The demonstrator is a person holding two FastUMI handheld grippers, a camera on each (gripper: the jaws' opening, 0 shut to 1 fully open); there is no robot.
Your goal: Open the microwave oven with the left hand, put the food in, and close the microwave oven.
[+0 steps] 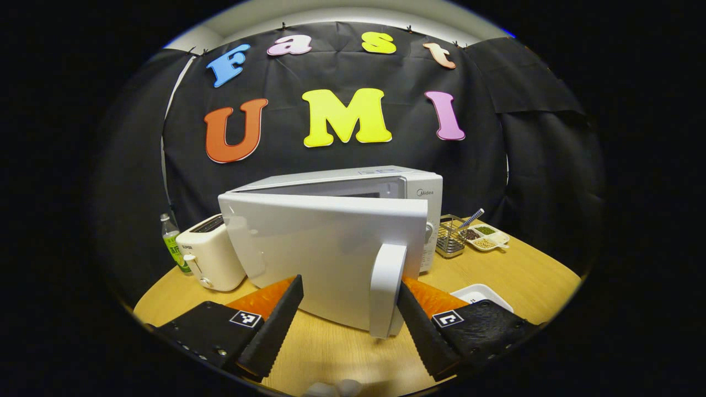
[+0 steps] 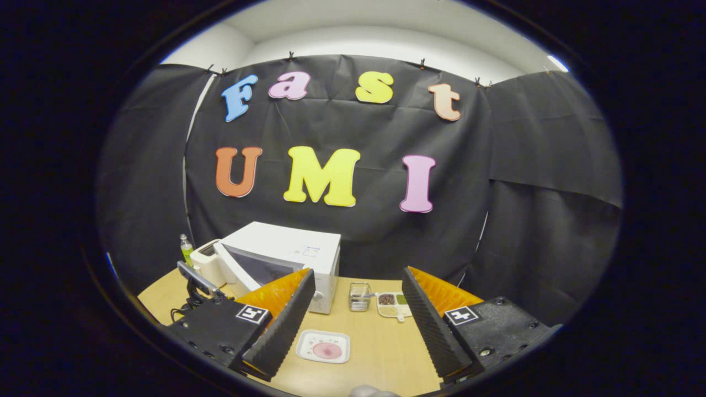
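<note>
While the door (image 1: 331, 256) blocks it, food (image 2: 326, 349) waits.

Wooden tabletop (image 2: 380, 353) and its load
Microwave (image 2: 287, 259), toaster (image 1: 209, 253), bottle (image 1: 172, 242), wire basket (image 2: 359, 296), divided dish (image 2: 394, 305), plate of food (image 2: 324, 347).

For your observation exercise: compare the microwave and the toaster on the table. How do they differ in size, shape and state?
The microwave is much larger than the toaster beside it. The microwave's door is swung partly open on its front, while the toaster has slots on top. The microwave is a sharp-edged box; the toaster has rounded corners. Both are pale appliances standing on the wooden table.
</note>
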